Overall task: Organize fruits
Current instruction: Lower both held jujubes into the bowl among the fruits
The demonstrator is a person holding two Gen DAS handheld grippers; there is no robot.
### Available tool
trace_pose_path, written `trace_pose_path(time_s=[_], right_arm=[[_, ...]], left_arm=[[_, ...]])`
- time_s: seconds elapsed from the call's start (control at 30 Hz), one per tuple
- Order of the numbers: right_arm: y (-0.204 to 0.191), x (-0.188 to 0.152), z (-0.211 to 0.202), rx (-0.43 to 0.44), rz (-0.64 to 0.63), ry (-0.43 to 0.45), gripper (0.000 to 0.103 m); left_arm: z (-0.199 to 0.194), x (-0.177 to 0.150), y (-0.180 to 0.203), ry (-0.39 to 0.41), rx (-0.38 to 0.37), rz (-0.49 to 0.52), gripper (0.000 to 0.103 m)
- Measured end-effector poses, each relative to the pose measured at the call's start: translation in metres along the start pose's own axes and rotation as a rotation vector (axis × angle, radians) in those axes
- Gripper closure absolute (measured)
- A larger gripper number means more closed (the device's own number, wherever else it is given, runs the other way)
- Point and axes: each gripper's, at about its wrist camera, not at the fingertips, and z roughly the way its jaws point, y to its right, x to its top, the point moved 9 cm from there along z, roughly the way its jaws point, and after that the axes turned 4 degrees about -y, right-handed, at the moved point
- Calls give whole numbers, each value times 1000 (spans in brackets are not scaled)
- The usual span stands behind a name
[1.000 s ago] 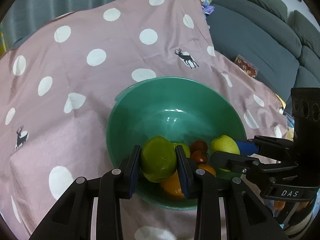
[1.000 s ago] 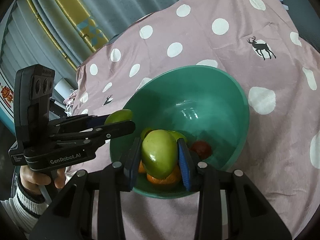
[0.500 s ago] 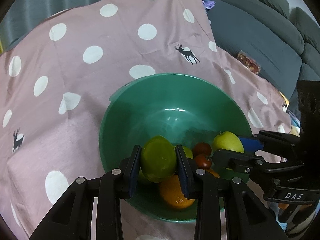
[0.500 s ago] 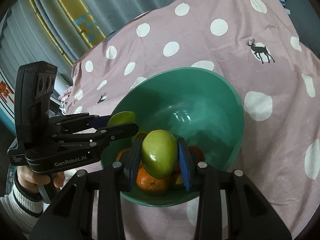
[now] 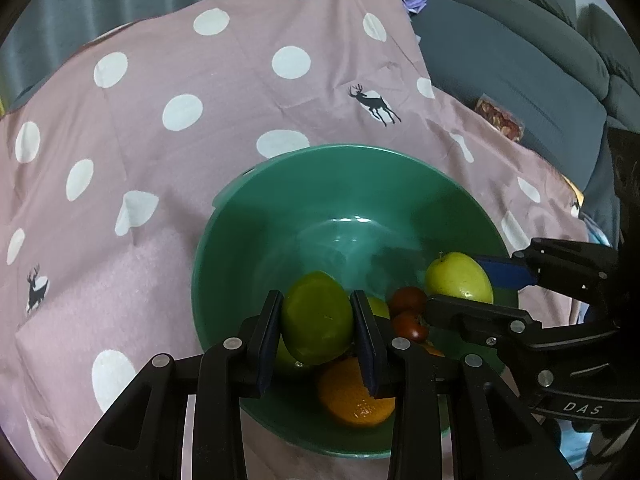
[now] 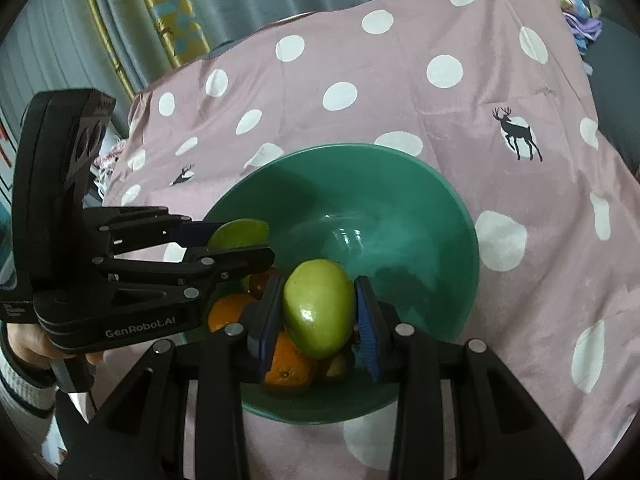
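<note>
A green bowl [image 5: 280,216] [image 6: 400,184] sits on a pink polka-dot cloth. It holds an orange [image 5: 352,396], two small tomatoes [image 5: 408,300] and another green fruit. My left gripper [image 5: 318,340] is shut on a dark green apple [image 5: 316,316] above the bowl's near side. My right gripper [image 6: 318,320] is shut on a lighter green apple [image 6: 318,312], also over the bowl. That gripper and its apple [image 5: 458,278] show at the right of the left wrist view; the left gripper and its apple [image 6: 240,234] show at the left of the right wrist view.
The pink cloth [image 5: 200,92] covers the table around the bowl. A grey sofa [image 5: 520,52] stands at the far right with a snack packet [image 5: 500,120] on it. Curtains [image 6: 120,20] hang behind the table. Oranges [image 6: 228,312] lie under the right gripper.
Both grippers have moved forward over the bowl, still holding their apples. The bowl's inside and the fruit in it now show more fully.
</note>
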Motion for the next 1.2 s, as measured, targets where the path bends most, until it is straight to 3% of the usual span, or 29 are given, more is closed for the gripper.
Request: trace_pose_path(time_s=[1.2], right_arm=[[-5,-1,13,-64,-69,-71,67]], left_arm=[[12,-5,-3,-51,36,40,69]])
